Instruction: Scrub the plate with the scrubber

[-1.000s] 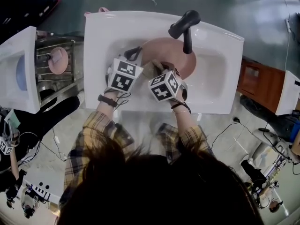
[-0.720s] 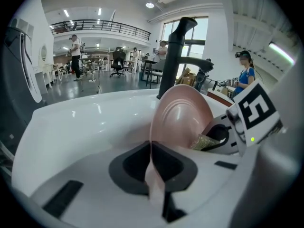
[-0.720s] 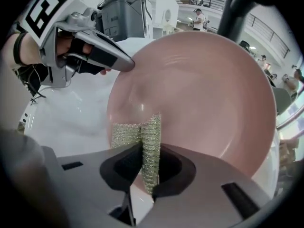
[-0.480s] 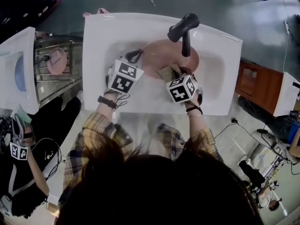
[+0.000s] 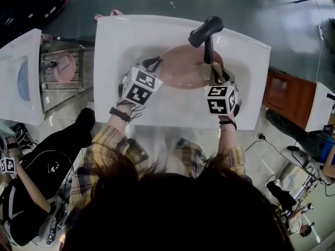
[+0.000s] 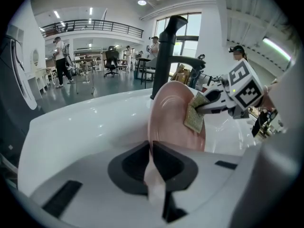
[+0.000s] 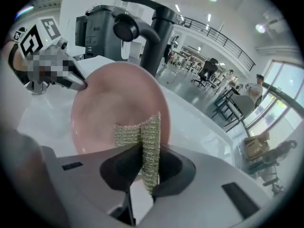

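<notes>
Both busy: left hand-held gripper (image 6: 150, 152) clamps the round pink plate (image 6: 172, 115) by its rim; right hand-held gripper (image 7: 142, 163) pinches the gold mesh scrubber (image 7: 145, 134) against its face.

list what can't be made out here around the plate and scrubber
- Head view: the floor and drain of the sink, hidden under the plate.
- Head view: how the right gripper pinches the scrubber, covered by its marker cube and the faucet.
- Left gripper view: the plate's back face, turned away from the camera.
- Head view: the pink round thing on the rack, too small to identify.
</notes>
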A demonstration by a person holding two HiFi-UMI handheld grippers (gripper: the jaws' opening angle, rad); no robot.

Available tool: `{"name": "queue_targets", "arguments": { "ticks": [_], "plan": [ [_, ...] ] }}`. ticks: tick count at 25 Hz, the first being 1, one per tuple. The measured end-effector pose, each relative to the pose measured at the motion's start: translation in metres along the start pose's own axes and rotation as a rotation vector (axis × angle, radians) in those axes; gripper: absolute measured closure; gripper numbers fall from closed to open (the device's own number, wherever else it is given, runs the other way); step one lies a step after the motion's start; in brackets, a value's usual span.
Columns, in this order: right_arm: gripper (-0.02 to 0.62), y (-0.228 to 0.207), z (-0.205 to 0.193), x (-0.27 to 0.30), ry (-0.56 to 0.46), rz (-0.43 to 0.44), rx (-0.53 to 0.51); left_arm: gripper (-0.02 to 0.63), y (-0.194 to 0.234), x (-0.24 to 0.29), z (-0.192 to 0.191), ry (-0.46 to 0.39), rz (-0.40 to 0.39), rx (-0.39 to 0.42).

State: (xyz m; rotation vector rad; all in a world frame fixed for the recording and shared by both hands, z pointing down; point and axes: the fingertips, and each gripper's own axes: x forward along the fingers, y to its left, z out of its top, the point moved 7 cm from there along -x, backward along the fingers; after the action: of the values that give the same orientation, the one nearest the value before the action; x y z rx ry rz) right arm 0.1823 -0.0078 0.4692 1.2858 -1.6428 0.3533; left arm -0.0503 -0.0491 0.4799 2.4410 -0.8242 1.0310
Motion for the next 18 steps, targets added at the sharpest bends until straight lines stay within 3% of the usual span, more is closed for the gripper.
{"name": "queue_targets", "arguments": {
  "ticks": [8,18],
  "plan": [
    [0.520,0.022,0.049,0.005,-0.141,0.034,0.009,0.581,-0.007,0.003,-0.010,0.050,-0.015,0.000],
    [0.520,0.084,0.078,0.013,-0.163,0.172,-0.110,0.581,-0.010,0.002,-0.010,0.054,0.014,-0.017]
  ]
}}
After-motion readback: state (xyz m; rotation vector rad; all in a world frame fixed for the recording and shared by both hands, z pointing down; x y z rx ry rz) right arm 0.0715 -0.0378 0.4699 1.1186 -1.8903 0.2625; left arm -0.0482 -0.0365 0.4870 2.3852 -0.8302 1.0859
